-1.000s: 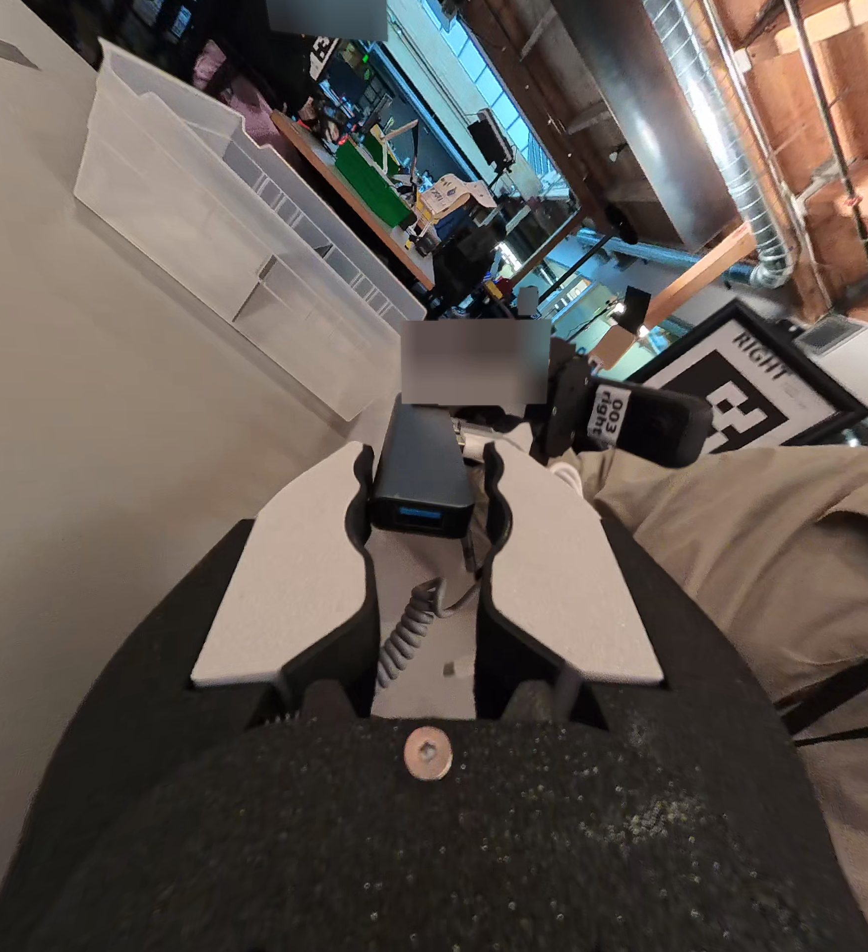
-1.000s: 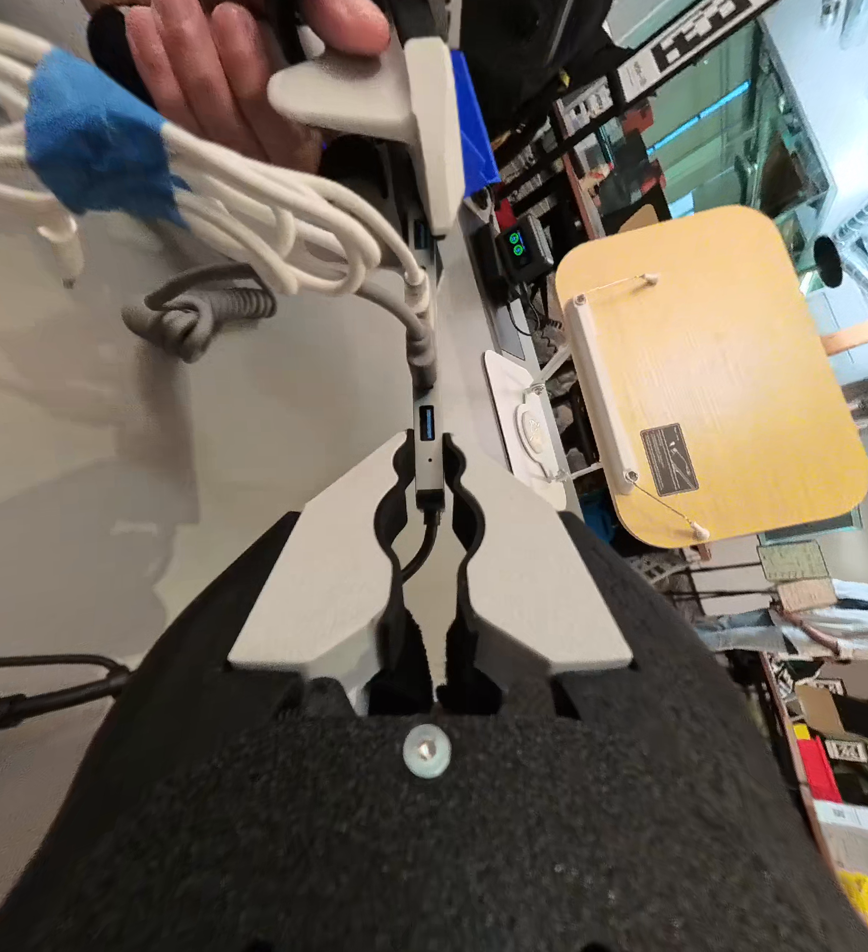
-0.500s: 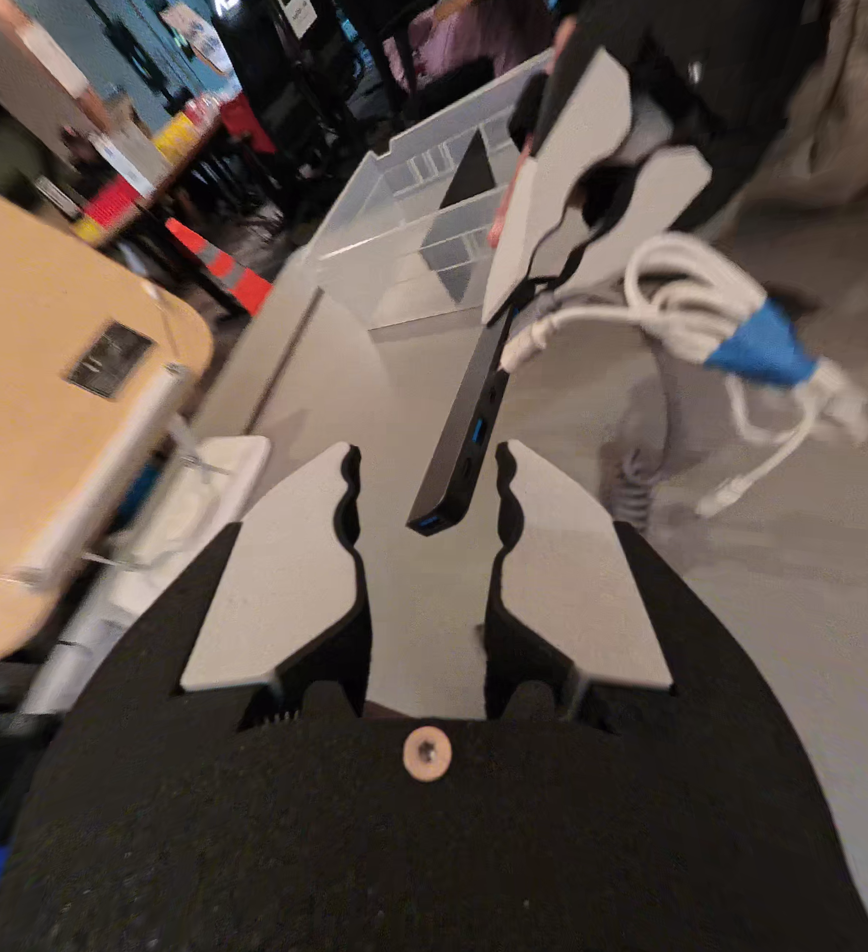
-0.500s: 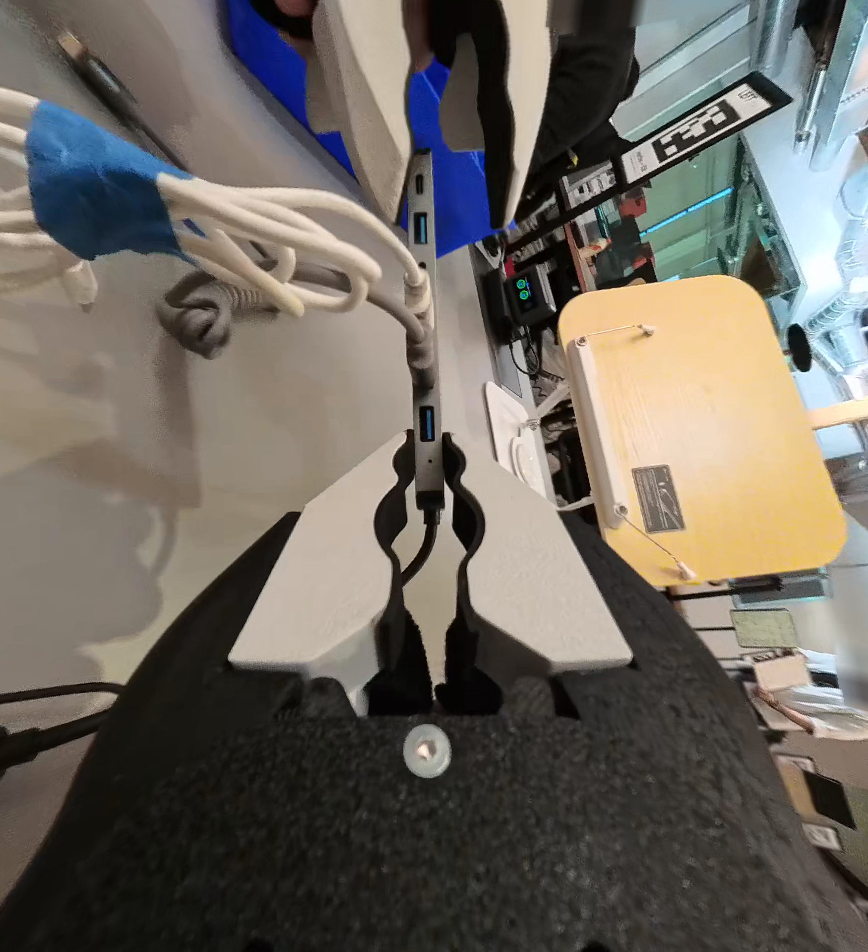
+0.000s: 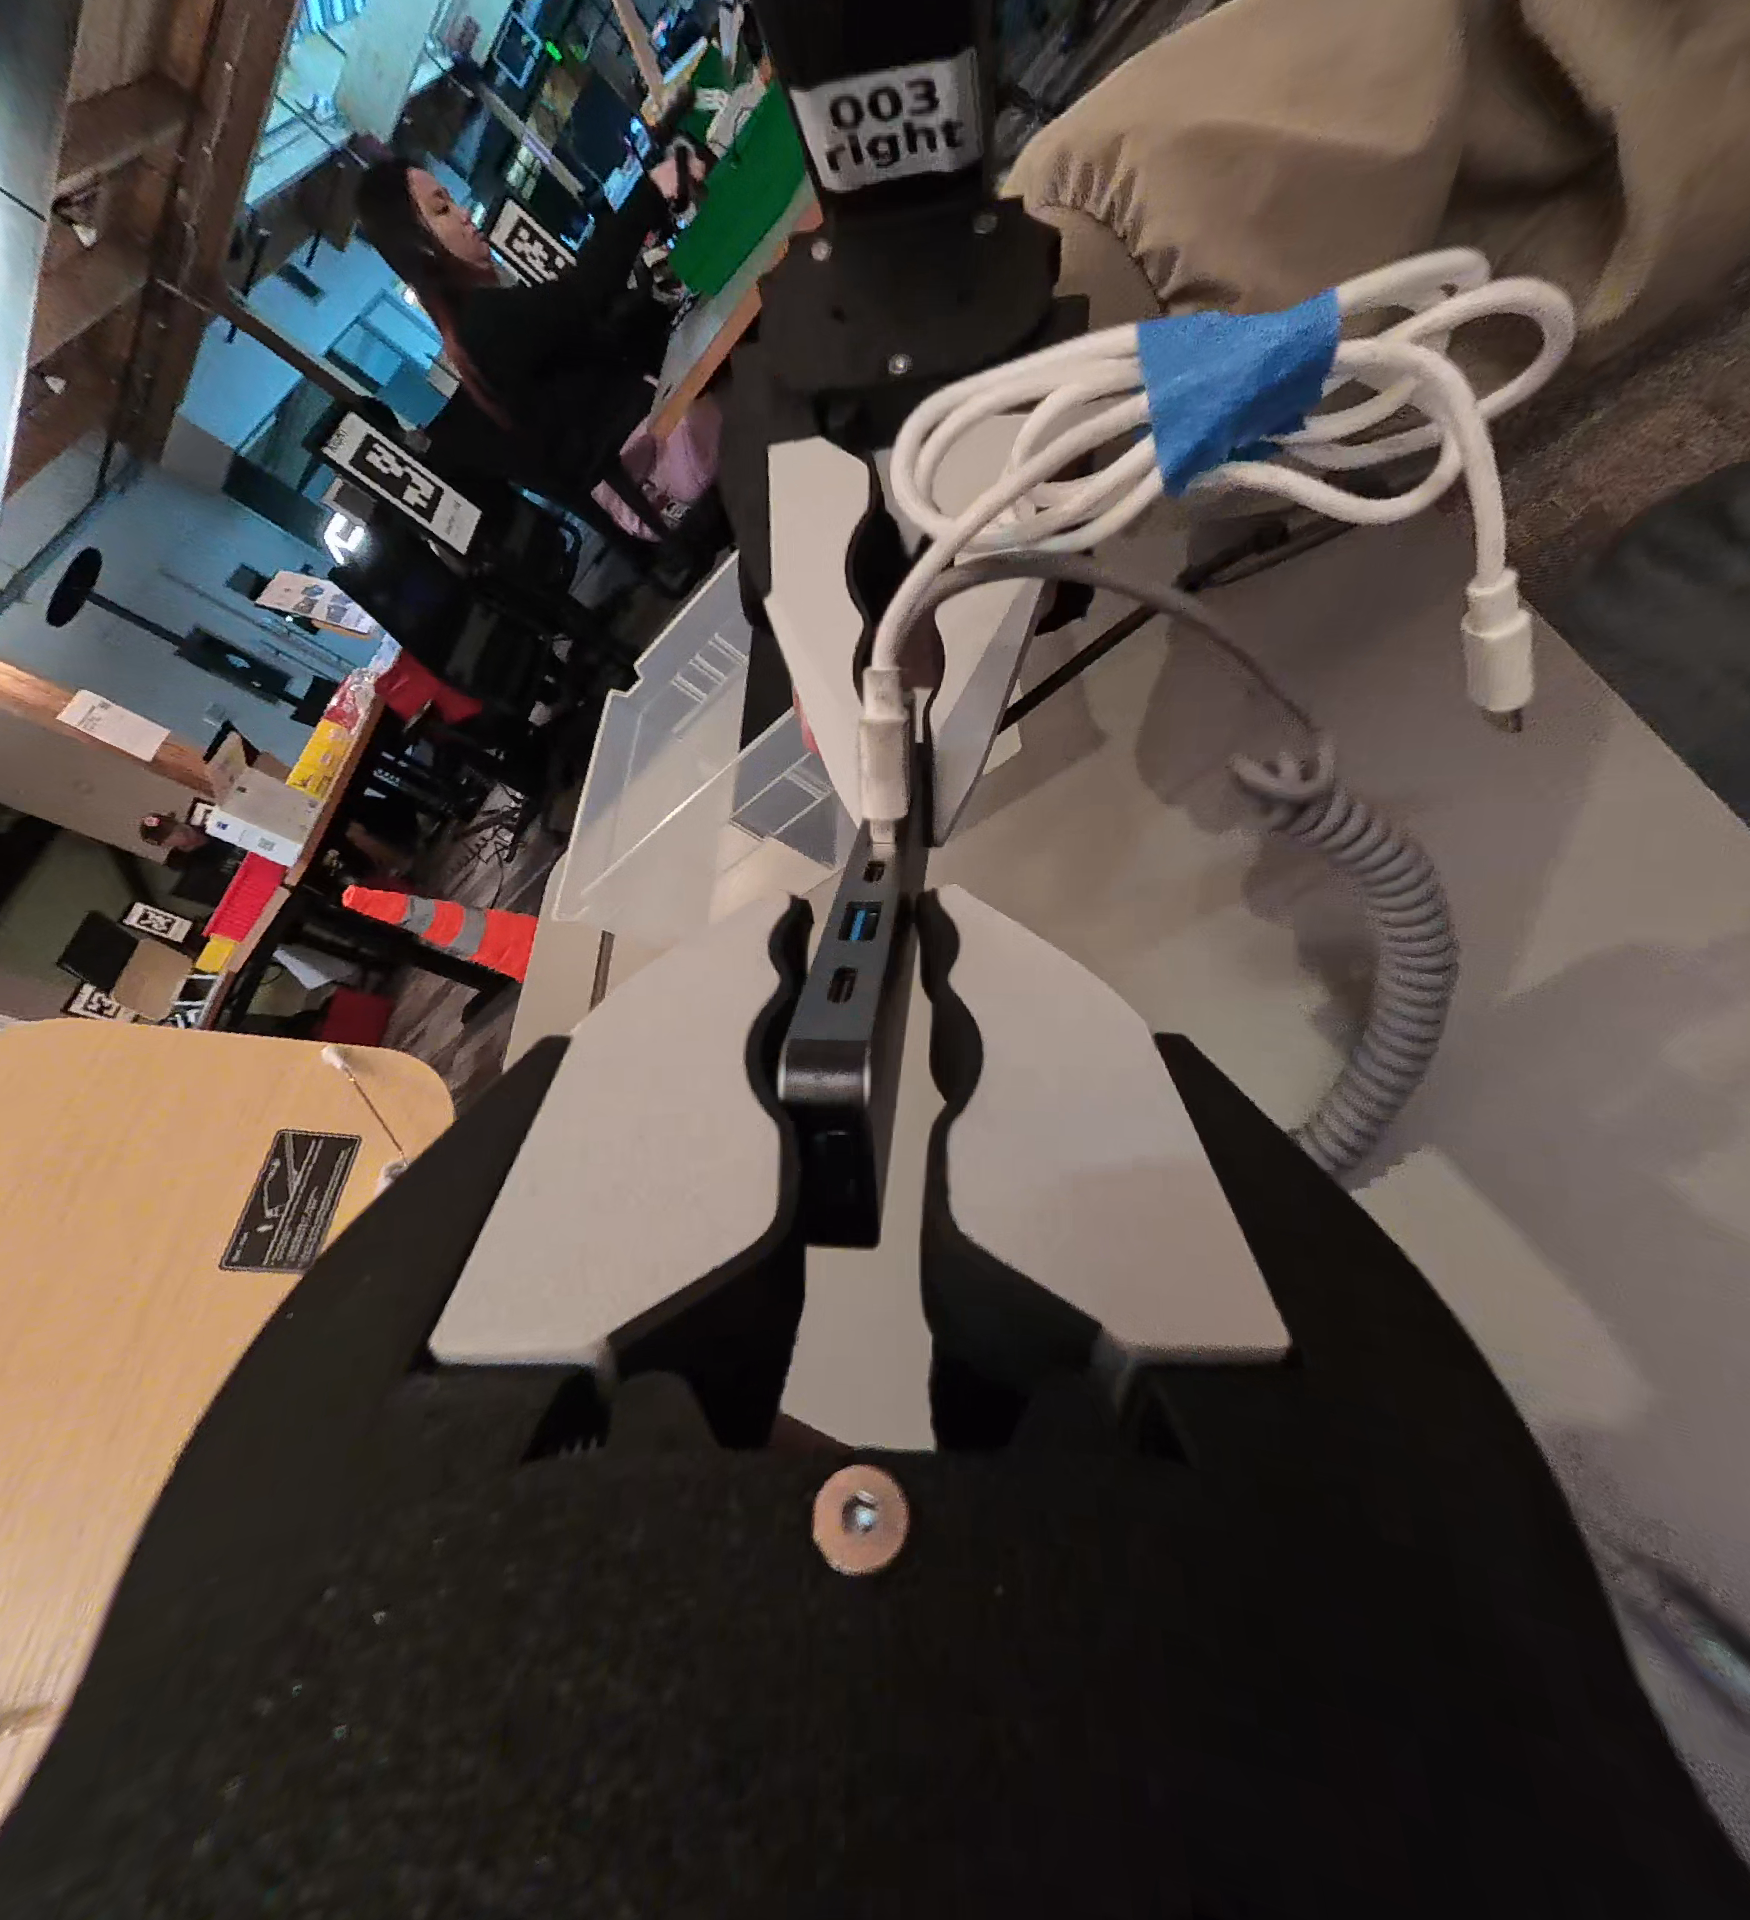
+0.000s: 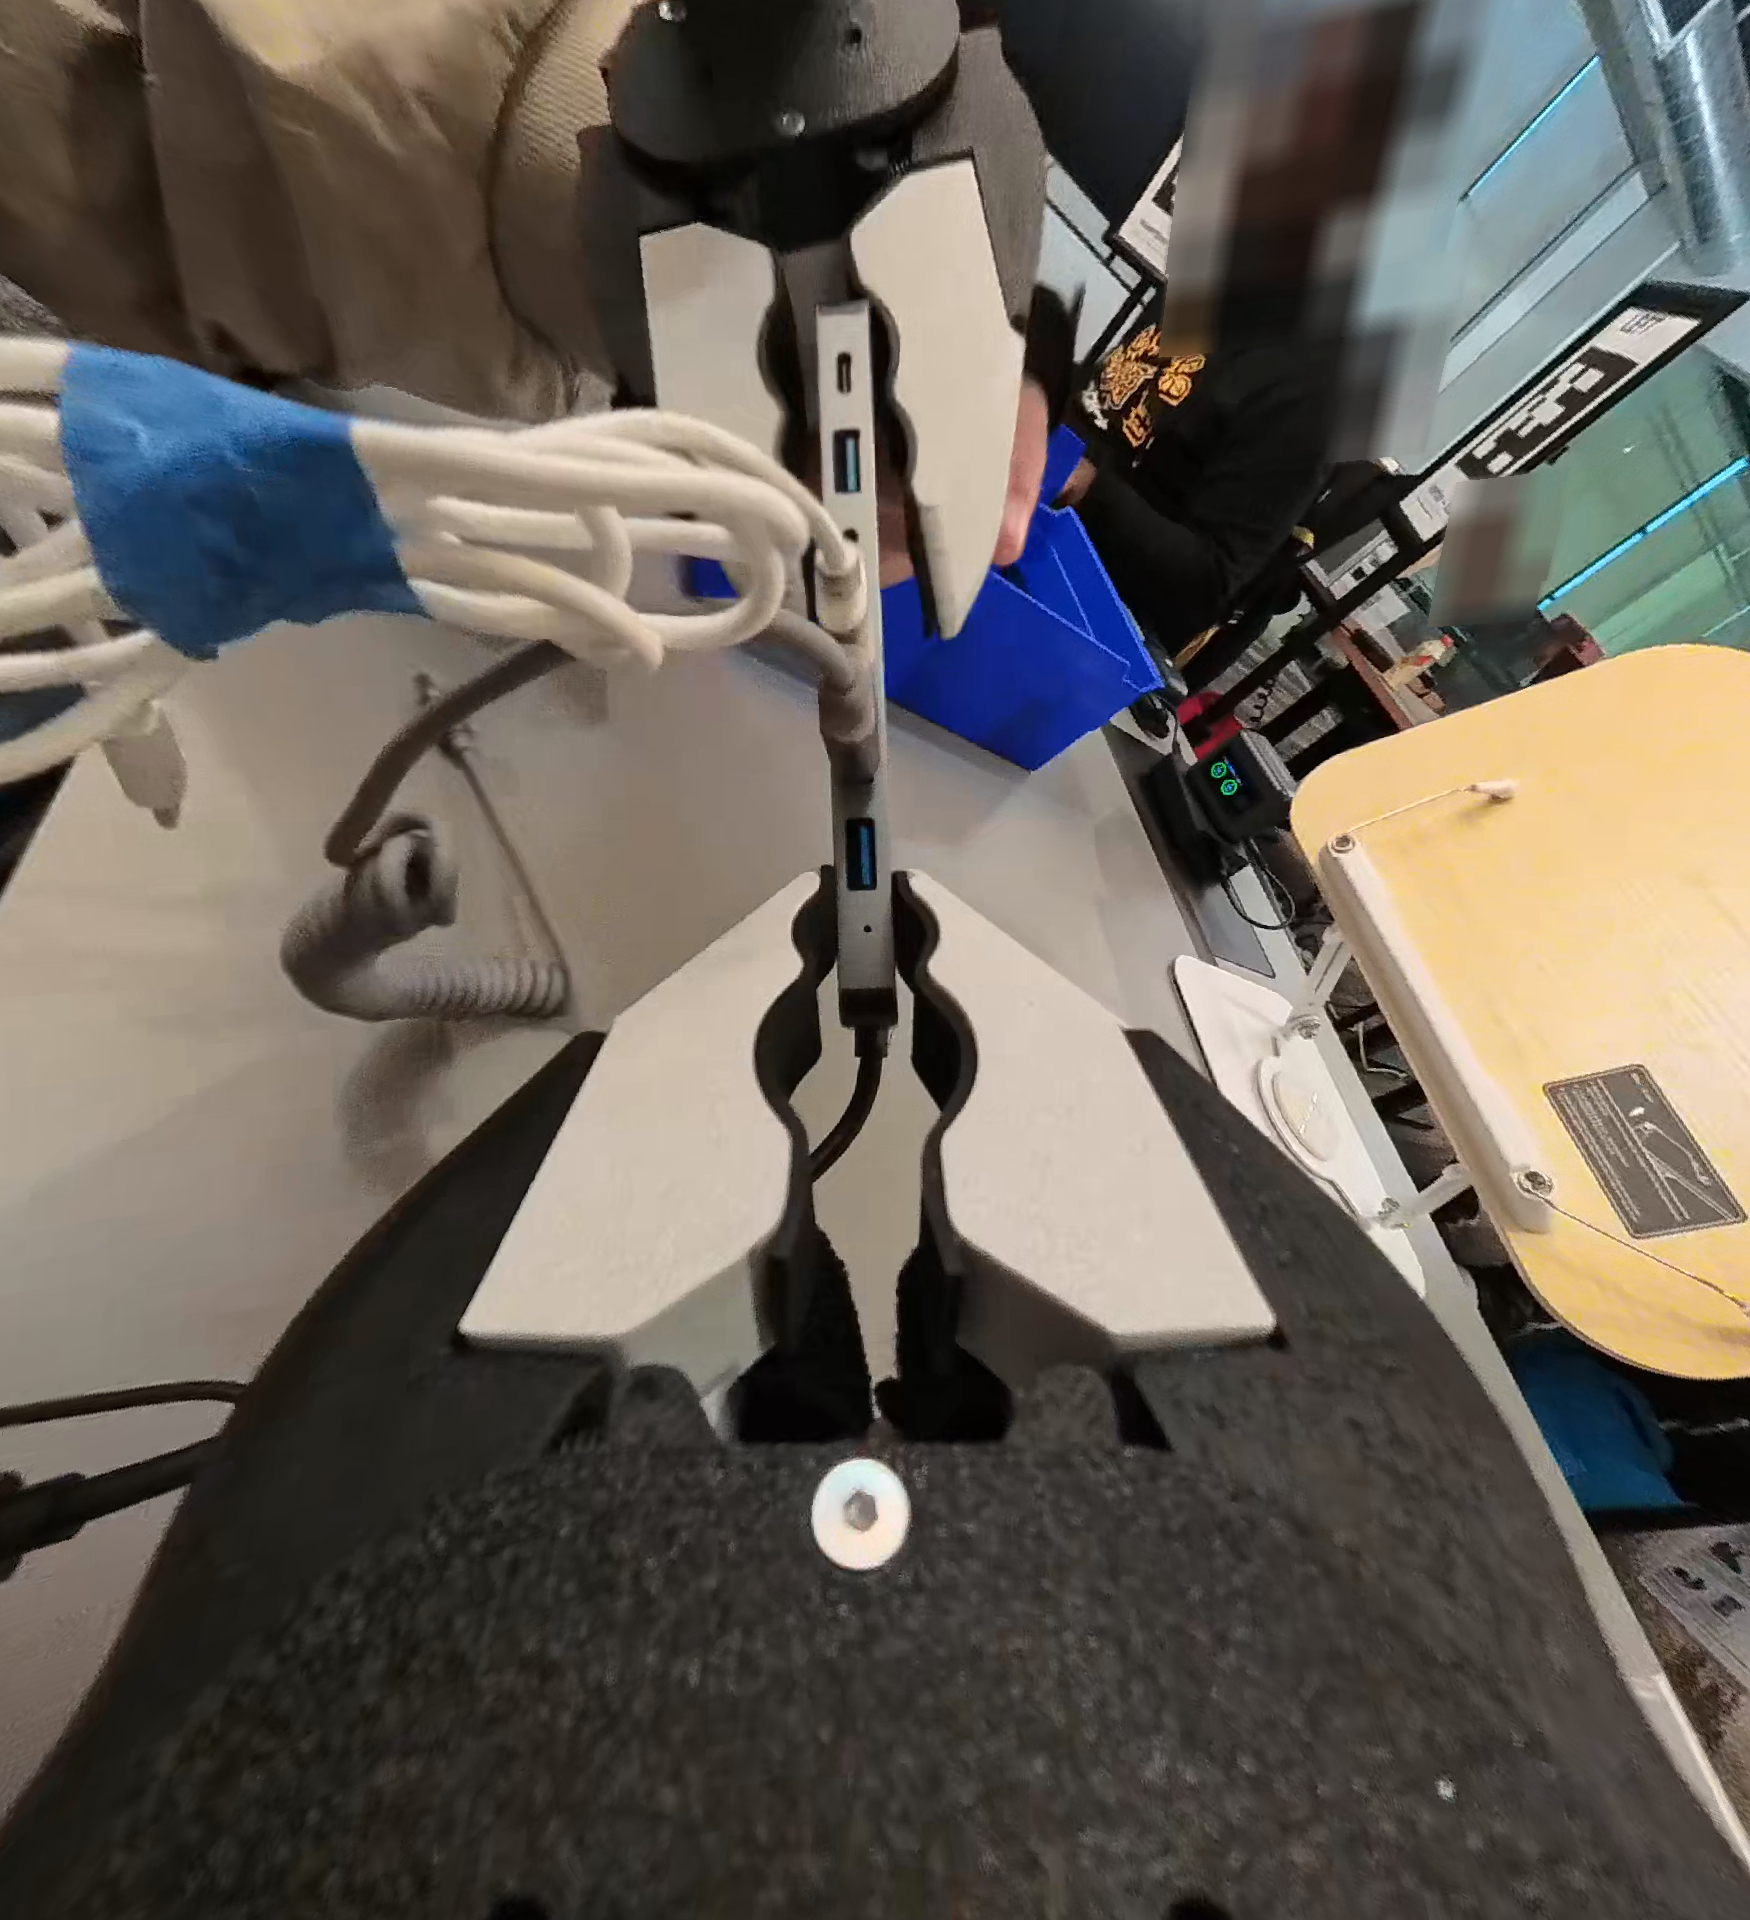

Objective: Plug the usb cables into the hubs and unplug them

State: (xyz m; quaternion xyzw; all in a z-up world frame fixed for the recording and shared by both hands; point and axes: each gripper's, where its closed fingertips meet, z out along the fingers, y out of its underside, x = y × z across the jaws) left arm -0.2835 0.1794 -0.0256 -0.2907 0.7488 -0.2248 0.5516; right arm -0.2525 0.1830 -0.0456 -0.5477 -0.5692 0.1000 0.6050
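The slim dark-grey metal USB hub [image 6: 858,665] hangs in the air above the pale table [image 6: 175,987], gripped at both ends — the right gripper [image 6: 866,935] pinches the end with the hub's own black lead, the left gripper [image 5: 855,997] is closed on the far end. A white bundled cable with a blue tape band [image 5: 1235,384] and a grey coiled cable [image 5: 1390,956] sit plugged in mid-hub. To unplug well, I judge one gripper should keep the hub steady and the other pull the plug straight out. Beyond the hub, a blue plastic bin [image 6: 1006,644] and a clear plastic tray [image 5: 663,790]; their contents cannot be made out.
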